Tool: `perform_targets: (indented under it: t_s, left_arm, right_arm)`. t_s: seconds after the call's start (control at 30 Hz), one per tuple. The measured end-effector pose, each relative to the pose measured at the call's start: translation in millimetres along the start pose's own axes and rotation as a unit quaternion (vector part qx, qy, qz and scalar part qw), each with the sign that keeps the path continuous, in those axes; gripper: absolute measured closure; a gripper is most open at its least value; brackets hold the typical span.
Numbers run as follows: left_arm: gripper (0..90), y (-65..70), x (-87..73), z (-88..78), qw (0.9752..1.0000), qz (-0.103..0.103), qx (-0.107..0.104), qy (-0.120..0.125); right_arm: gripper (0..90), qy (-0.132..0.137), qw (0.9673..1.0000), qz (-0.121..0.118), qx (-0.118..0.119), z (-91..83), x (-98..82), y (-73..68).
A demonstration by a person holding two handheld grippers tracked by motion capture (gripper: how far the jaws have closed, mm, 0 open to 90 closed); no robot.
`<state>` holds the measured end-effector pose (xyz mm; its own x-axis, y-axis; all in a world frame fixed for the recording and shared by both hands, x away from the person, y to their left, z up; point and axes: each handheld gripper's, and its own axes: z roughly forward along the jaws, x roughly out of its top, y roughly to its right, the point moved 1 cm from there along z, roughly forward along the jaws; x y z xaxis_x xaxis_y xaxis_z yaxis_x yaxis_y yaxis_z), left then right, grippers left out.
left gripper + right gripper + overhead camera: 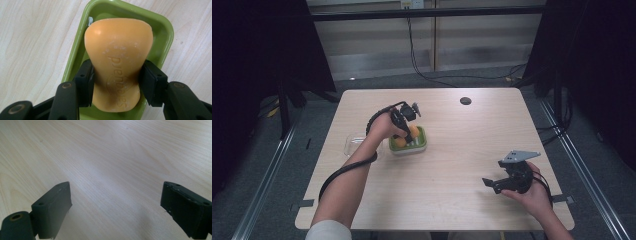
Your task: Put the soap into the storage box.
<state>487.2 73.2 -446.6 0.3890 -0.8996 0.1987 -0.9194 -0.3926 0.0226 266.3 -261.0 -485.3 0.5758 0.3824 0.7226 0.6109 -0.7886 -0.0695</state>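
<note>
Your left gripper [116,82] is clamped on an orange bar of soap [117,60], one black jaw pressed into each side of its narrowed waist, embossed lettering facing the camera. You hold the soap over a green soap dish [163,32]; whether its lower end touches the dish cannot be told. In the high view the left gripper [407,131] and dish [422,146] sit a little left of the bench's centre, with a clear plastic lid or container [353,143] just beside the dish, toward the left edge.

Your right gripper [116,212] has its jaws spread wide with nothing between them, pointing at bare wood. In the high view the right gripper [492,184] is near the front right corner, held in your hand [532,197], well apart from the dish.

The bench [462,200] is pale wood-grain laminate with rounded corners. A small dark round disc [465,101] lies near the far edge, right of middle. Around the bench the floor [277,200] is grey carpet, black curtains [257,50] hang at both sides, and black cables [422,70] trail down the light wall behind
</note>
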Motion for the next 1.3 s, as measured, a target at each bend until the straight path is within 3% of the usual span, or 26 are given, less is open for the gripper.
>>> perform_targets:
  t_s: [0.13,0.17,0.23,0.3,0.33,0.43,0.47,0.77,0.93,0.97,1.17,1.23,1.3]
  left_arm:
    - [49.5,-1.0,-0.1,1.9,1.0000,0.000,-0.006,-0.002]
    - [49.5,-0.5,-0.2,3.2,1.0000,0.001,0.002,0.003]
    - [49.5,-0.9,0.3,2.9,0.9999,0.002,-0.010,-0.003]
    - [49.5,-0.7,0.7,3.8,1.0000,0.008,-0.002,-0.004]
    - [49.5,0.3,0.8,4.6,1.0000,0.000,-0.002,0.002]
    - [49.5,-1.1,1.4,3.9,0.9999,0.016,-0.002,-0.006]
    - [49.5,0.0,1.5,4.3,1.0000,0.007,-0.003,-0.003]
    - [49.5,-0.2,1.8,6.3,1.0000,0.001,-0.006,0.008]
    - [49.4,-0.9,3.4,6.9,0.9999,0.009,-0.005,0.000]
    - [49.4,0.0,3.6,8.3,0.9999,0.002,-0.005,0.009]
    - [49.4,0.1,5.7,10.1,1.0000,0.002,-0.005,0.007]
    - [49.4,-1.0,6.2,9.3,0.9999,0.012,-0.008,-0.004]
    - [49.4,0.6,6.4,10.9,1.0000,0.001,-0.009,0.003]
  right_arm:
    - [9.3,-0.001,1.0000,-0.002,0.001,-0.1,-0.2,0.0]
    - [9.3,-0.002,1.0000,-0.001,0.001,-0.3,-0.1,-0.3]
    - [9.3,-0.001,1.0000,-0.002,0.001,-0.3,0.0,-0.2]
    - [9.3,0.000,1.0000,-0.002,0.001,0.0,-0.1,0.0]
    - [9.3,-0.001,1.0000,-0.001,0.000,-0.1,-0.1,-0.1]
    - [9.3,-0.002,1.0000,0.000,0.000,-0.2,-0.1,-0.3]
    - [9.3,-0.002,1.0000,0.000,0.001,-0.2,-0.1,-0.4]
    - [9.3,-0.002,1.0000,0.001,0.000,0.2,-0.2,-0.5]
    - [9.3,-0.002,1.0000,-0.001,0.002,0.9,-0.5,-0.5]
    - [9.3,-0.002,1.0000,-0.002,0.001,1.0,-0.4,-0.4]
    - [9.3,-0.003,1.0000,0.002,0.000,0.2,-0.7,-0.1]
    - [9.3,-0.002,1.0000,0.001,0.001,0.2,-0.8,0.2]
    - [9.3,-0.003,1.0000,0.001,0.001,0.2,-0.8,-0.2]
